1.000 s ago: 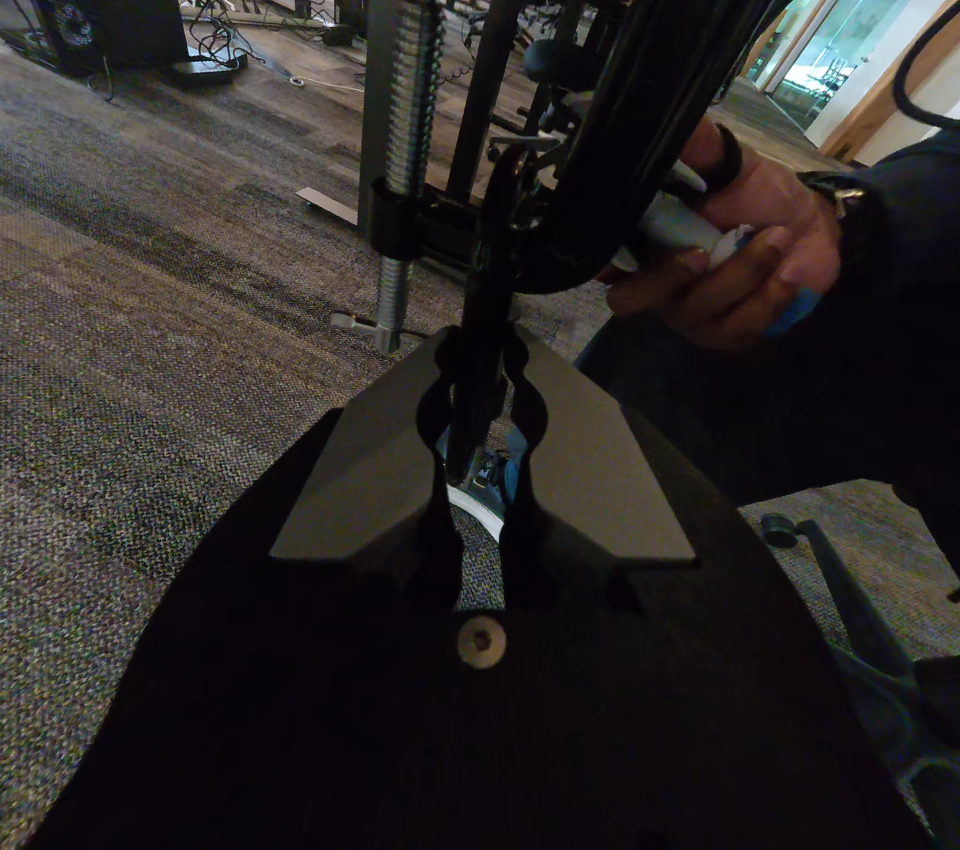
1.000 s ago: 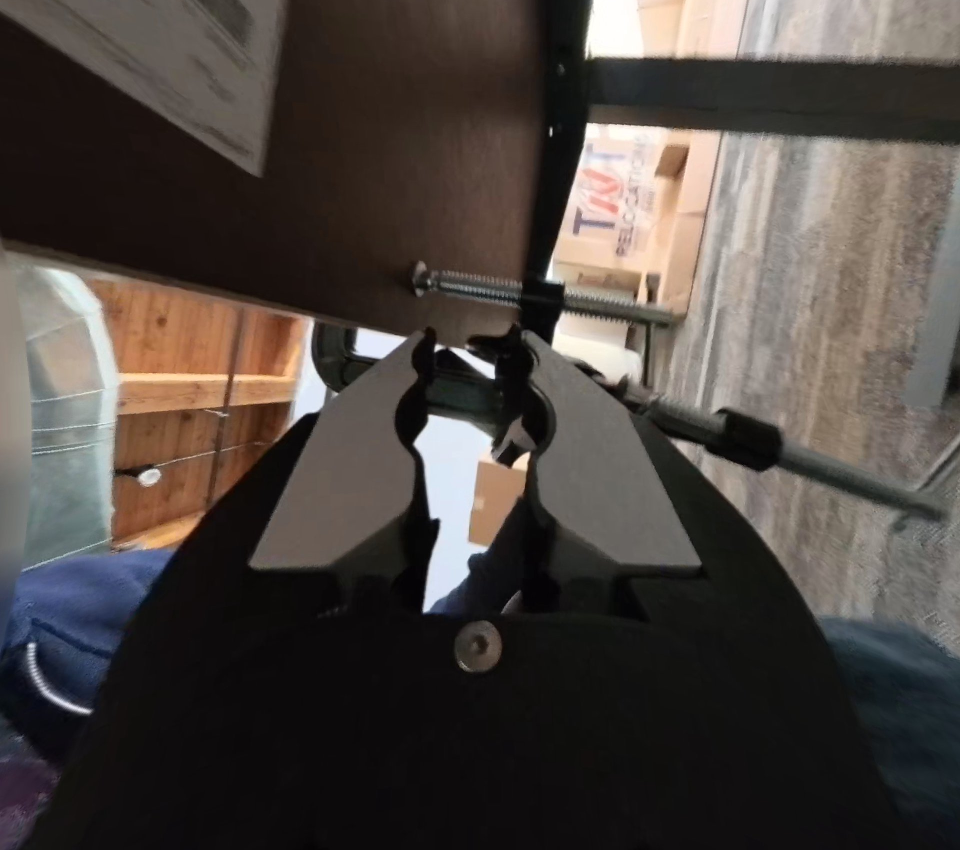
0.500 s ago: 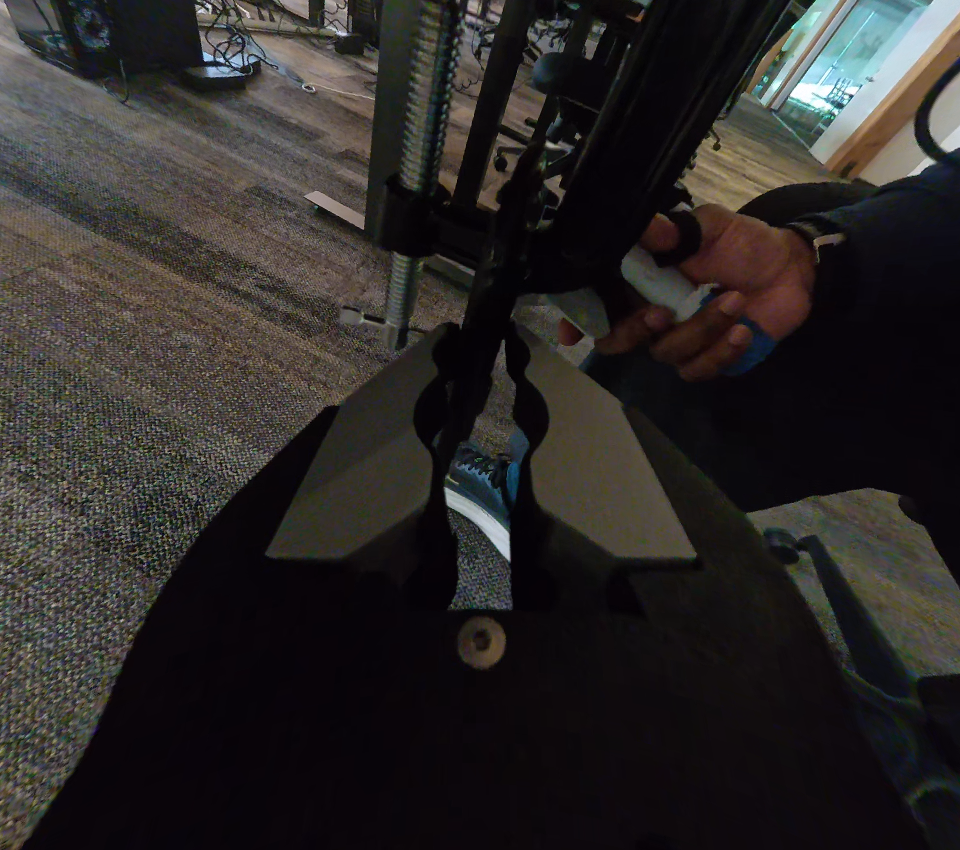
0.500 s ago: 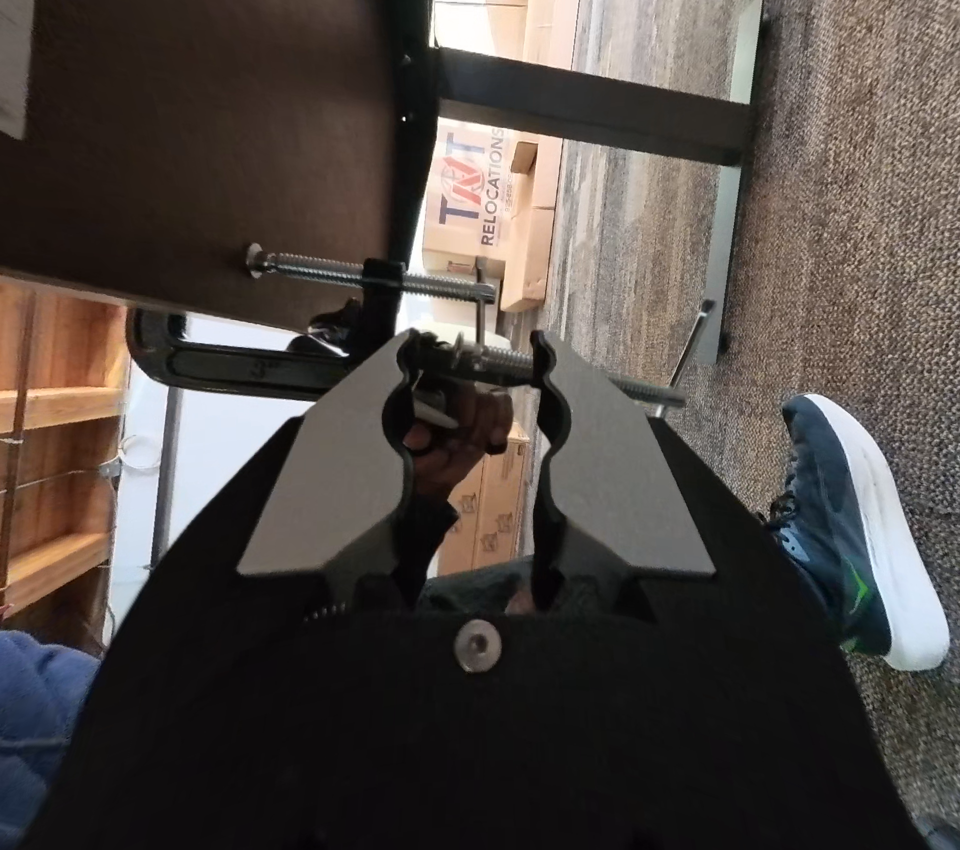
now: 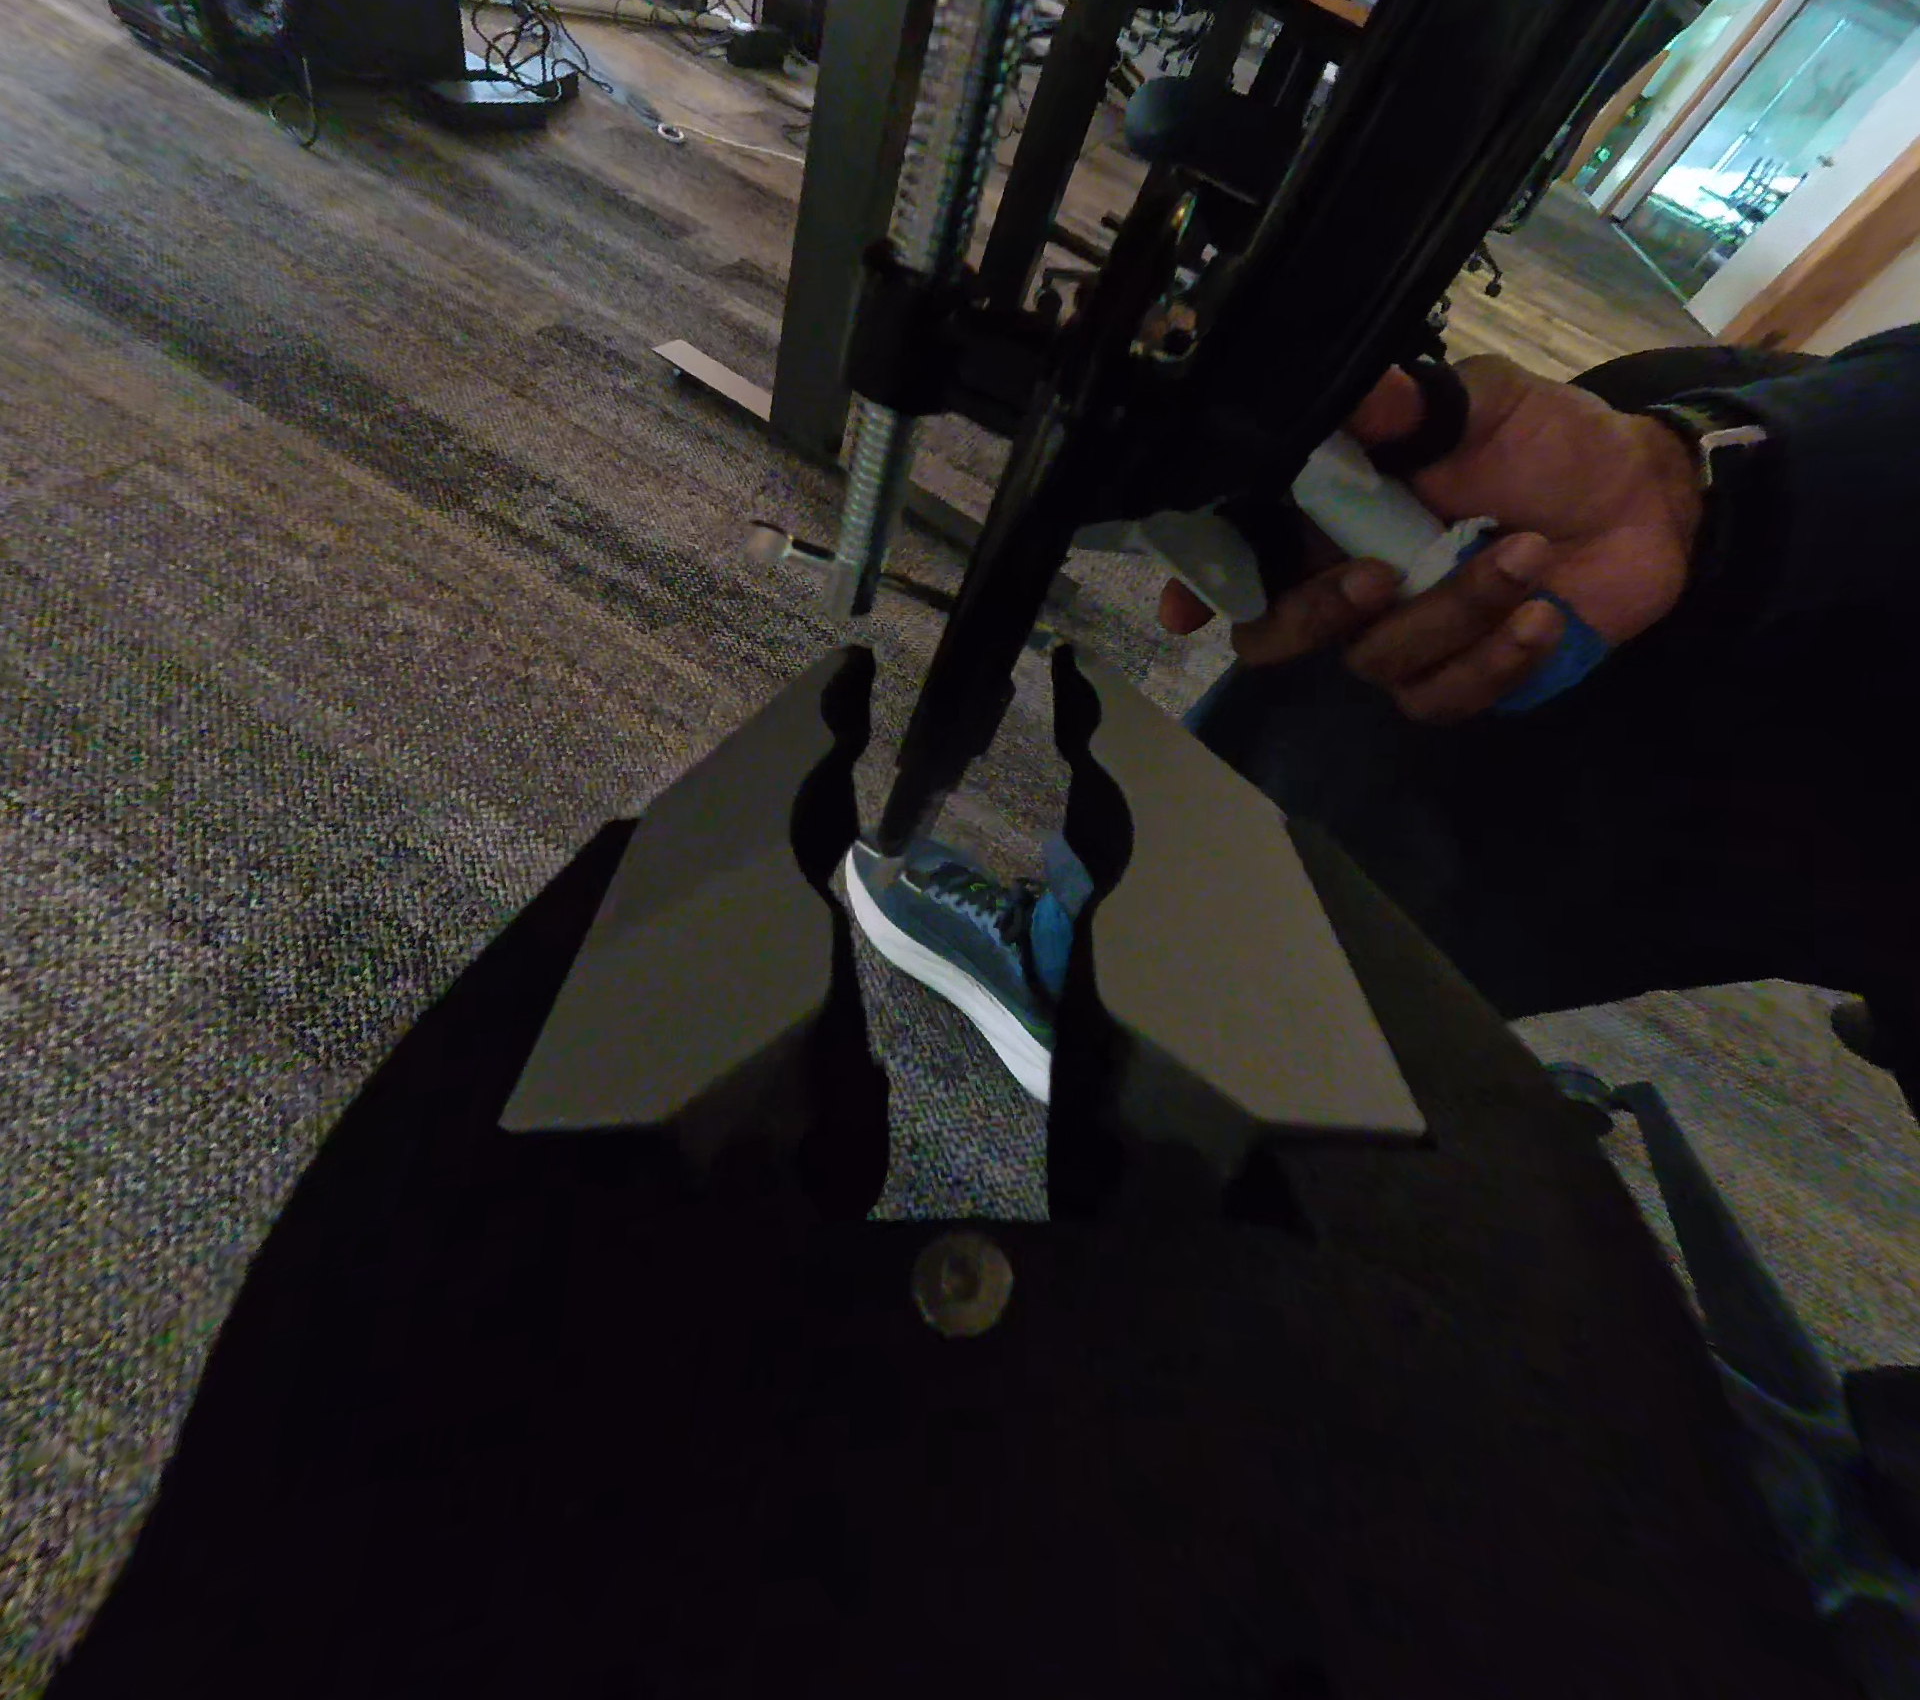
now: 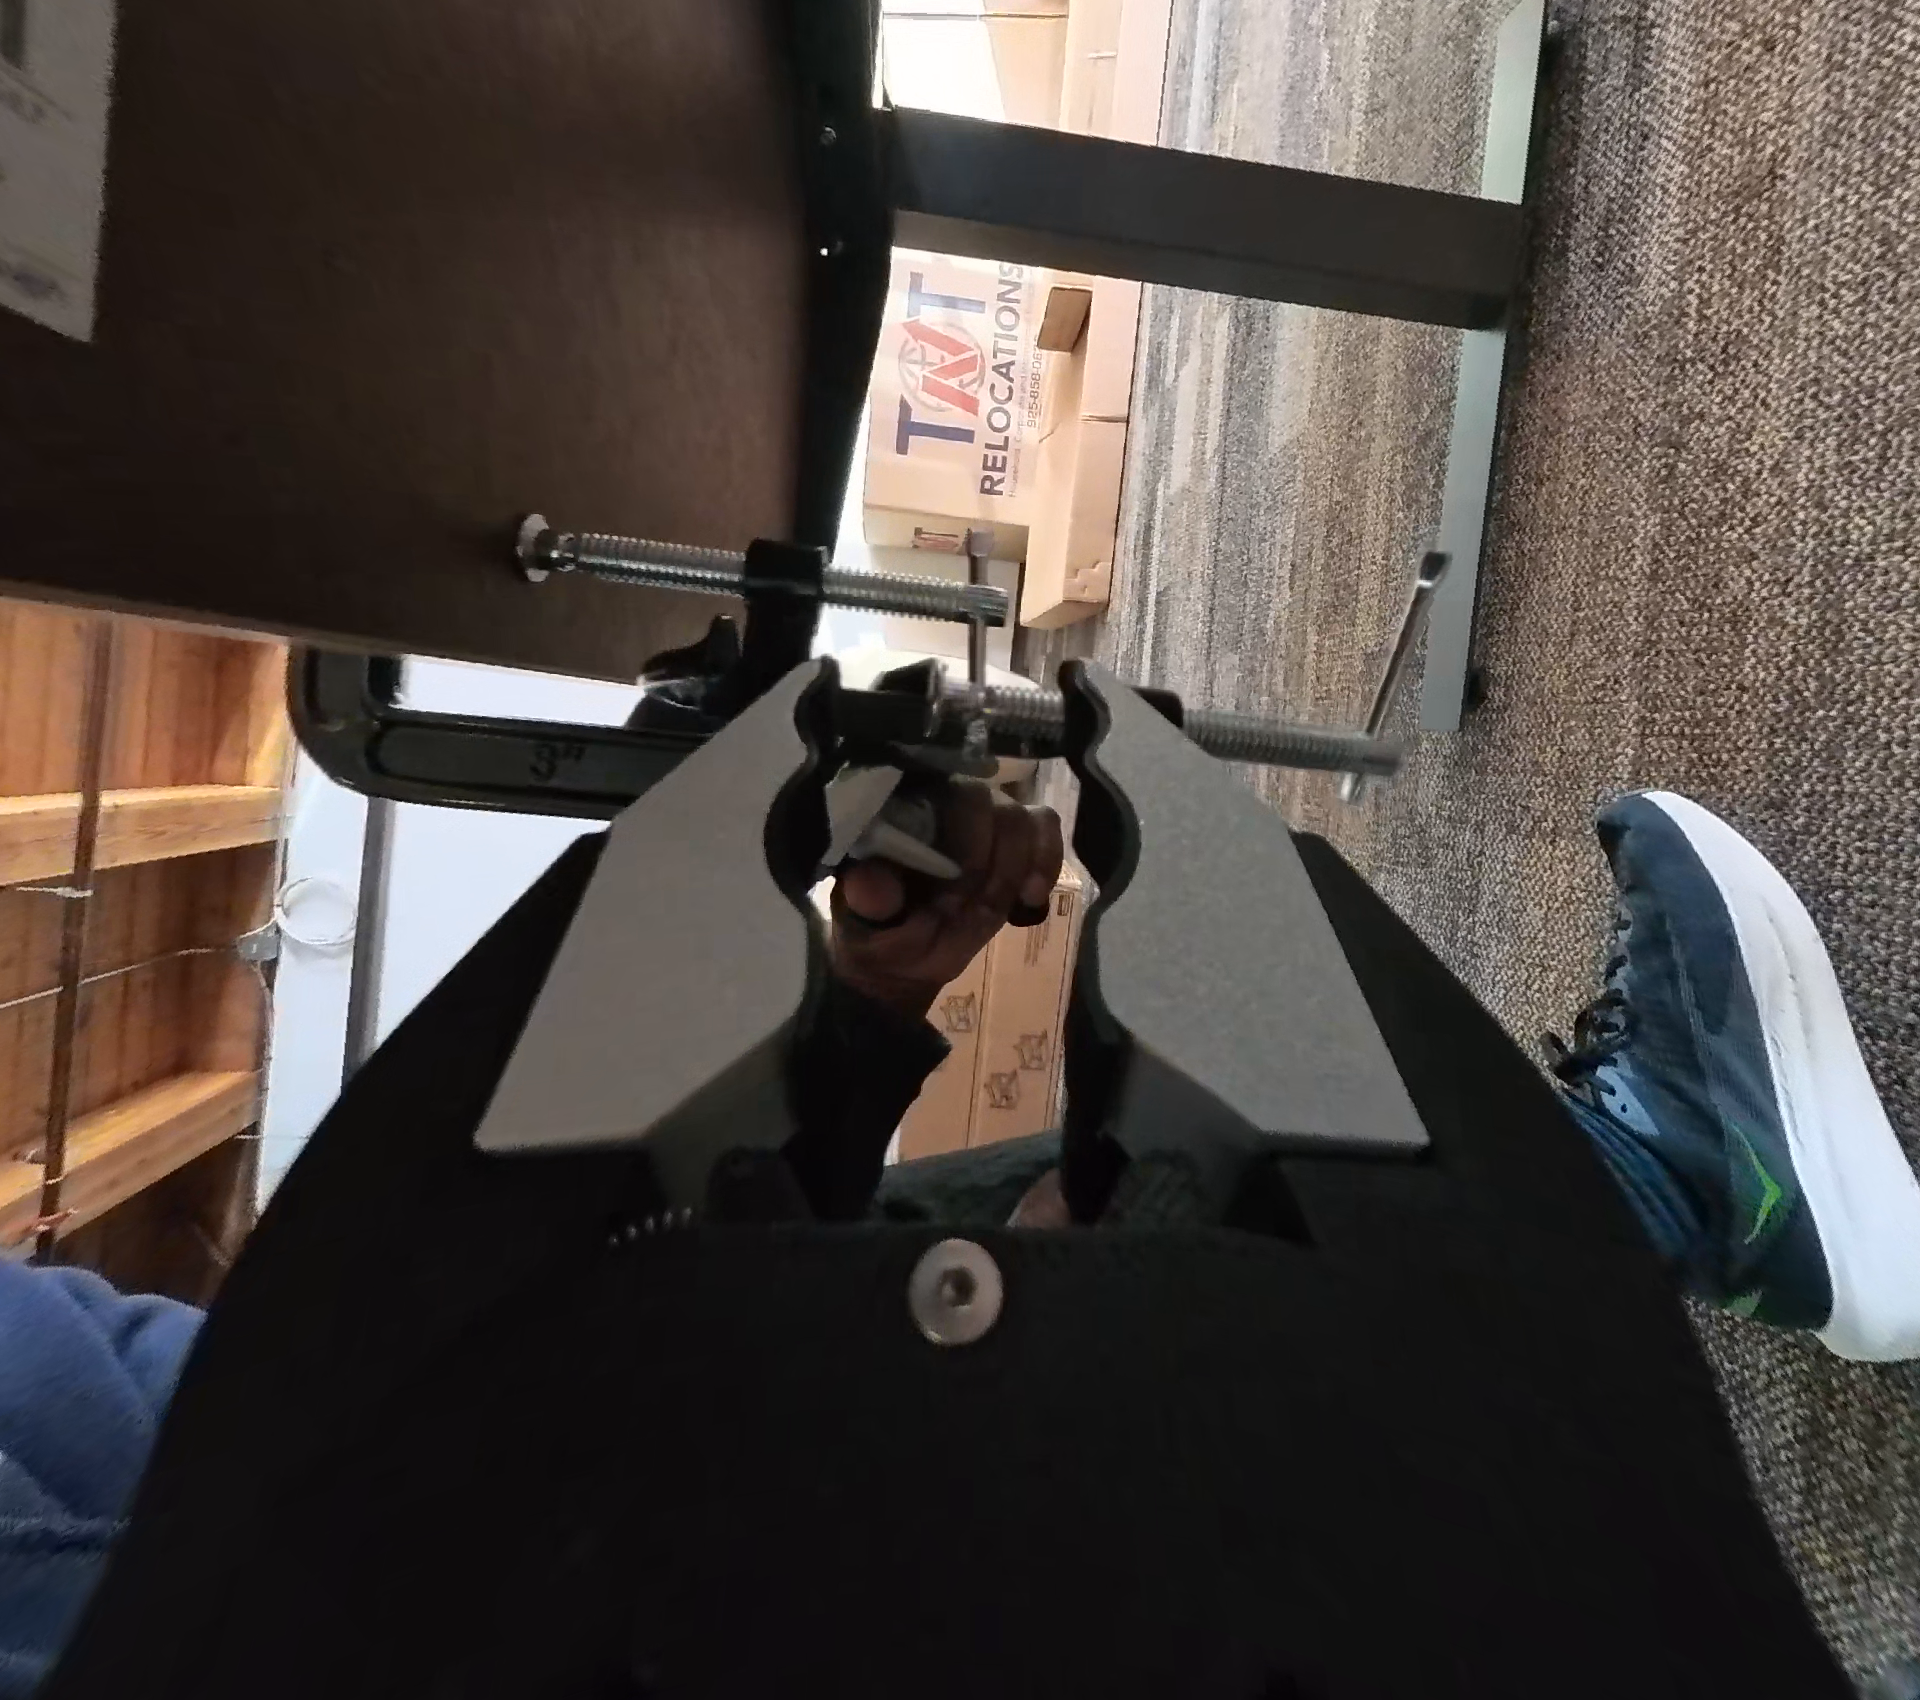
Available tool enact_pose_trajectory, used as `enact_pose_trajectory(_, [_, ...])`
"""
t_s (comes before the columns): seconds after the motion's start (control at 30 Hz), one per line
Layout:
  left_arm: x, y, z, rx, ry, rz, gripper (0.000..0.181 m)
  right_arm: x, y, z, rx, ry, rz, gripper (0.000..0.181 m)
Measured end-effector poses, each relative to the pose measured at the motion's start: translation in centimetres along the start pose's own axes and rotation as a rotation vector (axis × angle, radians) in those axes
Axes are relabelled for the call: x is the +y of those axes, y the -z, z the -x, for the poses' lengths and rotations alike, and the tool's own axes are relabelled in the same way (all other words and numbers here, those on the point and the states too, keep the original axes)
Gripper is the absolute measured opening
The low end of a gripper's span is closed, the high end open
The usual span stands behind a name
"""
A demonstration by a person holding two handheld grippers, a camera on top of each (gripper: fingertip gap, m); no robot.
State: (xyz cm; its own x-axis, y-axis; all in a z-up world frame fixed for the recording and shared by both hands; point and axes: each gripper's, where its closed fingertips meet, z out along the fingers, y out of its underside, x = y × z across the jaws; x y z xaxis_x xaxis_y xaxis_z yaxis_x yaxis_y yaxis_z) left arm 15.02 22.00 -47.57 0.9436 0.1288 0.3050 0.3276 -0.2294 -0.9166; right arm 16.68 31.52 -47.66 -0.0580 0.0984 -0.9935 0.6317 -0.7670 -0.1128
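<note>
Since the earlier frame, the left gripper (image 5: pixel 956 694) has been opened around the black clamp frame (image 5: pixel 966 694) — untouched. The right gripper (image 6: pixel 945 694) stands open about the clamp screw (image 6: pixel 1039 705) under the table (image 6: pixel 416 248) — rigid, heavy steel, best grasped at the frame.

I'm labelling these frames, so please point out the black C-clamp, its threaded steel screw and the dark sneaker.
Black C-clamp (image 6: pixel 488 757): right wrist view, flat spine.
Threaded steel screw (image 6: pixel 665 559): right wrist view, thread.
Dark sneaker with white sole (image 6: pixel 1704 1006): right wrist view, upper.

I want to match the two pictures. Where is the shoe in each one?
Left wrist view: the shoe shows low in the middle, between the gripper's fingers.
Right wrist view: the shoe lies at the right edge on the carpet.
Shared landmark: the clamp screw.
</note>
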Motion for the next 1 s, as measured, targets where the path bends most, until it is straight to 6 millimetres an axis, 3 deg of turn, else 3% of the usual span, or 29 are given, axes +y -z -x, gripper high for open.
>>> enact_pose_trajectory(0.3, [0.7, -0.1, 0.4, -0.019, 0.031, 0.026, 0.054, -0.2, 0.0, -1.2, 0.042, 0.020, 0.004, 0.042])
enact_pose_trajectory(0.47, [0.8, 0.8, 1.6, -0.051, 0.097, -0.024, 0.061, -0.2, 0.1, -1.6, 0.055, 0.010, 0.004, 0.042])
enact_pose_trajectory(0.7, [3.0, -0.2, 1.0, -0.120, 0.177, 0.048, 0.064, -0.3, 0.2, -1.6, 0.059, 0.011, 0.002, 0.042])
enact_pose_trajectory(0.8, [3.4, -0.7, 1.2, -0.192, 0.286, 0.040, 0.066, -0.3, 0.1, -1.5, 0.057, 0.009, 0.005, 0.043])
enact_pose_trajectory(1.0, [4.0, -2.2, 0.9, -0.187, 0.709, -0.116, 0.065, -0.2, 0.0, -1.4, 0.055, 0.001, 0.003, 0.042])
